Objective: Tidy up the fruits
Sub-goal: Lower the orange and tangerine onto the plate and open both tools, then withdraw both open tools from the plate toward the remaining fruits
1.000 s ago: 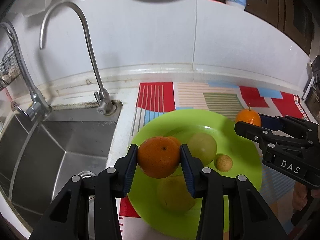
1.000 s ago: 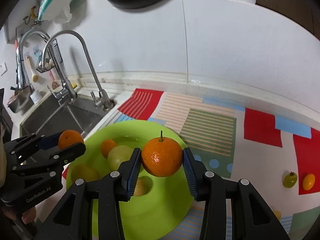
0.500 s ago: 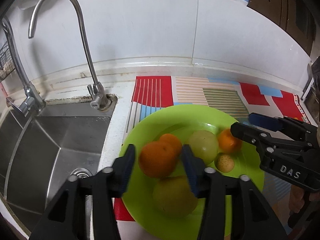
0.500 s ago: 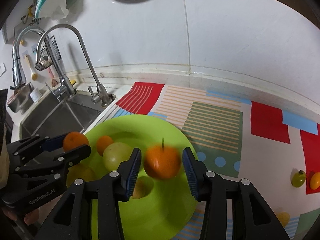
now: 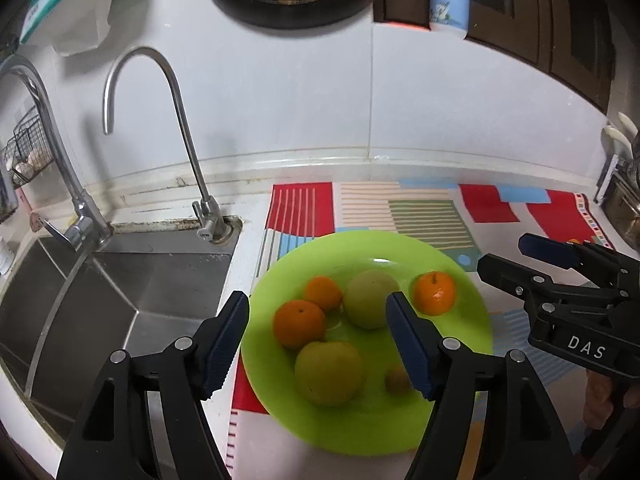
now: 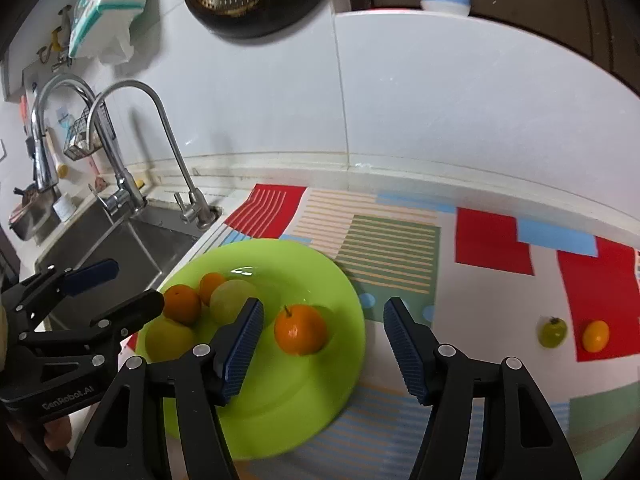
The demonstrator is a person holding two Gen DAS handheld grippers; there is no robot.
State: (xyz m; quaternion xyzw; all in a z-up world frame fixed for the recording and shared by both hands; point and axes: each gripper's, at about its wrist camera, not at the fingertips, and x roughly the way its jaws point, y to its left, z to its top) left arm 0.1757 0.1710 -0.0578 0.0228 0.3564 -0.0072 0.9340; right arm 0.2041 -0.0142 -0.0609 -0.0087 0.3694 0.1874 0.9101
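Note:
A lime green plate (image 5: 464,360) (image 6: 304,392) lies on the patterned mat beside the sink. On it lie an orange (image 5: 299,323) (image 6: 182,304), a smaller orange (image 5: 323,293) (image 6: 211,285), a stemmed orange (image 5: 434,293) (image 6: 300,329), two green-yellow fruits (image 5: 369,298) (image 5: 329,372) and a small brown fruit (image 5: 396,378). My left gripper (image 5: 318,342) (image 6: 116,288) is open and empty above the plate's left part. My right gripper (image 6: 322,344) (image 5: 516,256) is open and empty above the plate's right edge.
A steel sink (image 5: 100,288) with two faucets (image 5: 176,120) lies left of the plate. A small green fruit (image 6: 553,332) and a small orange fruit (image 6: 595,335) lie on the mat at the right. The tiled wall stands behind.
Both grippers opened and let their oranges go onto the plate, then drew back and up. The two oranges now rest on the plate.

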